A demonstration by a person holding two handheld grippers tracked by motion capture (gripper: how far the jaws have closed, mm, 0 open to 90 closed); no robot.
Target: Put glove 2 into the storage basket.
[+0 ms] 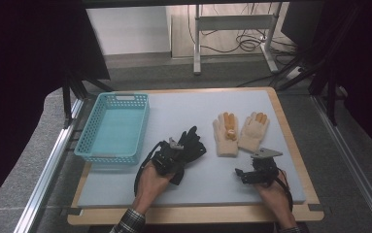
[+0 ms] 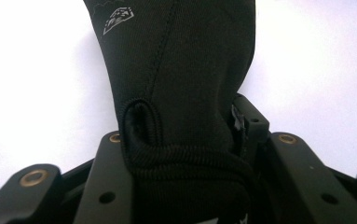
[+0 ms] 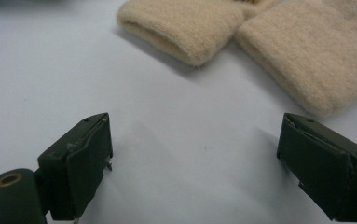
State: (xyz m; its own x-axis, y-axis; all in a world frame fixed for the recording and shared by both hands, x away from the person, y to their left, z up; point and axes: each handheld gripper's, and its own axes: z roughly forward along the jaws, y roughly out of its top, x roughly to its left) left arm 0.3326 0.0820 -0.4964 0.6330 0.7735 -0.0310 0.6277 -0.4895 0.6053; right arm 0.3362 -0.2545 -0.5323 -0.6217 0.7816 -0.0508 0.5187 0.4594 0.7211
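Left gripper (image 1: 174,154) clamps black glove (image 2: 181,93) at cuff; basket (image 1: 113,127) sits just left, nearer this hand.

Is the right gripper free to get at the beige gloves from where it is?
Probably yes: the right gripper stands open and empty, and bare mat lies between it and the beige gloves' cuffs just ahead.

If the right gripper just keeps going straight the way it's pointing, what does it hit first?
Most likely the cuffs of the cream knit gloves. The right gripper stands open over bare table mat, with both cuffs straight ahead of it; which cuff comes first is hard to judge.
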